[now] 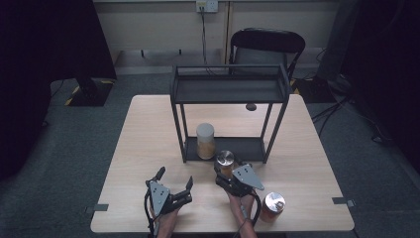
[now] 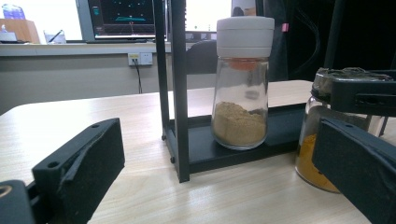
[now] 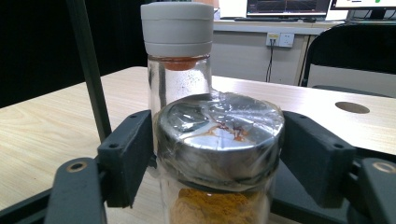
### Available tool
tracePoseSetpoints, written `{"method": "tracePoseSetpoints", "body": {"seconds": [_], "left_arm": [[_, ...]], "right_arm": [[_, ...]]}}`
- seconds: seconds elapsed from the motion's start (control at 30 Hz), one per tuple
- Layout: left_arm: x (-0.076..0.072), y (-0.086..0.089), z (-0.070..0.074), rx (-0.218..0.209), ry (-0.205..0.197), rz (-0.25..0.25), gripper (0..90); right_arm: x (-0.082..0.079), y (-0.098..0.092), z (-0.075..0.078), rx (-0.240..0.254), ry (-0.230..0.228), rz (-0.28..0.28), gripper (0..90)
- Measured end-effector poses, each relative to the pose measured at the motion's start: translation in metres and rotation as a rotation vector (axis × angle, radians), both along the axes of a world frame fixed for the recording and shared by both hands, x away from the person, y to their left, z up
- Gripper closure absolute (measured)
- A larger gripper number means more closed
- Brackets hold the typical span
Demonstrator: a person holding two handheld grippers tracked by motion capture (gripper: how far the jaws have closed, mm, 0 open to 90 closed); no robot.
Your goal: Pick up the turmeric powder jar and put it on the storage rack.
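A glass jar with a silver lid (image 1: pixel 225 158) (image 3: pixel 219 126), yellow-orange powder inside, stands on the table just in front of the black two-tier rack (image 1: pixel 228 89). My right gripper (image 1: pixel 226 168) (image 3: pixel 218 149) is shut on it, one pad pressed on each side of the lid. On the rack's lower shelf stands a white-capped jar (image 1: pixel 205 141) (image 2: pixel 243 84) (image 3: pixel 177 51) of tan powder. My left gripper (image 1: pixel 174 187) (image 2: pixel 217 140) rests open near the front edge with nothing between its jaws. In the left gripper view the held jar (image 2: pixel 310 158) is at the right.
A second silver-lidded jar (image 1: pixel 272 206) stands at the front right of the wooden table (image 1: pixel 148 129). The table has a round hole (image 1: pixel 251 106) behind the rack. A black chair (image 1: pixel 265 47) stands beyond the far edge. The rack's upper shelf is bare.
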State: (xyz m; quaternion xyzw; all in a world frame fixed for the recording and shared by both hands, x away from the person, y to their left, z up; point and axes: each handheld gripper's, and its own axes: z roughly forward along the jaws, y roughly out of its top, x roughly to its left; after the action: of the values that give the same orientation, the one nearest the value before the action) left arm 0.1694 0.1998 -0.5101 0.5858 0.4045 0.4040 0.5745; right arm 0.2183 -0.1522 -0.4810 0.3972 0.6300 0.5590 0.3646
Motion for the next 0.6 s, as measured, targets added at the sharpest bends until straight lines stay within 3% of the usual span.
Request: {"method": "tracePoseSetpoints", "body": {"seconds": [0.6], "left_arm": [[-0.0001,0.0000,-0.0003,-0.001,-0.002,-0.001,2.0]], "right_arm": [[0.0041,0.0003,0.0022,-0.016,0.011,0.003,34.2]]}}
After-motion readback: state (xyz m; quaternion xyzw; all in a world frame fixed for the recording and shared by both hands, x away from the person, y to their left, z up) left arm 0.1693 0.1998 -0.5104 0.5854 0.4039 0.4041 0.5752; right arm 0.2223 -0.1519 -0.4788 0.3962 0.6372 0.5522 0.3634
